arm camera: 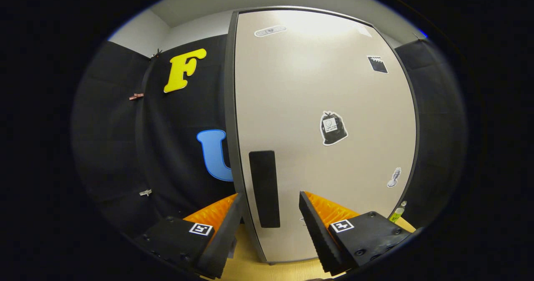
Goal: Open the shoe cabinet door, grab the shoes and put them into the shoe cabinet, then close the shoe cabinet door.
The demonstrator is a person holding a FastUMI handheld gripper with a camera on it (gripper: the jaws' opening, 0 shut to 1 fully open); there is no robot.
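Gripper [269, 208] fingers spread wide, holding nothing. Cabinet door [325, 135] straight ahead: smooth beige panel, dark frame, shut as far as visible. Flat black rectangular handle [264, 188] sits between the ribbed orange-and-black fingers [313, 220], by the door's edge. Contact unclear.

I see soft overhead light pooling as pale glare high on the cabinet door [325, 118], dimming lower down; fisheye bending bows its straight edges outward, the black cloth wall [125, 147] swallows detail, focus stays sharp
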